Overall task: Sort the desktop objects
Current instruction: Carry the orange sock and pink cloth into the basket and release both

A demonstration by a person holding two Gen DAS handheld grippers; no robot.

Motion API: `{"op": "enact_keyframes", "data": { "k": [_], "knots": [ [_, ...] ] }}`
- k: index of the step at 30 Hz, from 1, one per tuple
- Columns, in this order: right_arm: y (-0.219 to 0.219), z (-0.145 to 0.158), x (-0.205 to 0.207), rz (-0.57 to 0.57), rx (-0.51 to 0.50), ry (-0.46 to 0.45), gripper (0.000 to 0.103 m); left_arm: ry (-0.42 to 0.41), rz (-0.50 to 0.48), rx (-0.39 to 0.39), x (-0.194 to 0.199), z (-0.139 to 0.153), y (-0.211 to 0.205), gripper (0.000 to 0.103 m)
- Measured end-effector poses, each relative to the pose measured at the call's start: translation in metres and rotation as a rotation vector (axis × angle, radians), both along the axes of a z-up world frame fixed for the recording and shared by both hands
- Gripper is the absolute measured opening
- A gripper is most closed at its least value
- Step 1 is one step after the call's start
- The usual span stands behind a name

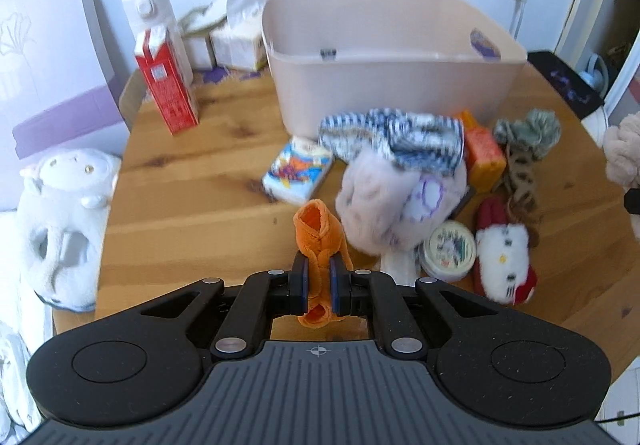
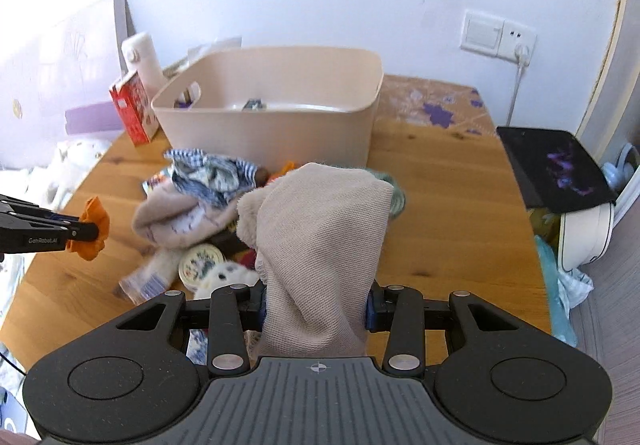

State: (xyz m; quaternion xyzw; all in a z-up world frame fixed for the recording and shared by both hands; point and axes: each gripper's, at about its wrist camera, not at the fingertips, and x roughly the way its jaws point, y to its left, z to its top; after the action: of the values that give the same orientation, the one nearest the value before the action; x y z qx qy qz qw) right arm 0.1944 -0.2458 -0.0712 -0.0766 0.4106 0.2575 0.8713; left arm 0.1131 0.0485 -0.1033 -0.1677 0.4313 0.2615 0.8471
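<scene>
While the left gripper (image 1: 319, 287) pinches an orange cloth (image 1: 318, 235) short of the beige bin (image 2: 280, 125), the right gripper (image 2: 316, 309), probably nearer it, clamps a beige sock (image 2: 324, 229) pointing binward above the bench (image 2: 440, 205).

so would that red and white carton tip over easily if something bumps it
Probably yes: the red and white carton stands tall on a narrow base, so a high nudge would likely topple it. It looks like stiff card, so it should slide or fall whole, not crumple. Whether it is full cannot be seen.

beige sock (image 2: 320, 245) hides right gripper's (image 2: 316, 309) fingertips; striped cloth (image 1: 394, 143) blurred
</scene>
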Motion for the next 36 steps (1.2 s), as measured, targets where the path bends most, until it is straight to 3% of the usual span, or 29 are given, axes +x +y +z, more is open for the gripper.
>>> {"op": "enact_keyframes", "data": {
  "k": [9, 22, 36],
  "knots": [
    [0.000, 0.035, 0.013, 0.006, 0.034, -0.091, 0.038, -0.084, 0.005, 0.019, 0.018, 0.043, 0.019, 0.010],
    [0.023, 0.065, 0.071, 0.073, 0.043, -0.187, 0.038, -0.143, -0.006, 0.117, 0.069, 0.092, 0.049, 0.010],
    [0.064, 0.068, 0.142, 0.170, -0.003, -0.280, 0.038, -0.133, 0.004, 0.187, 0.157, 0.096, 0.075, 0.010]
  ]
}}
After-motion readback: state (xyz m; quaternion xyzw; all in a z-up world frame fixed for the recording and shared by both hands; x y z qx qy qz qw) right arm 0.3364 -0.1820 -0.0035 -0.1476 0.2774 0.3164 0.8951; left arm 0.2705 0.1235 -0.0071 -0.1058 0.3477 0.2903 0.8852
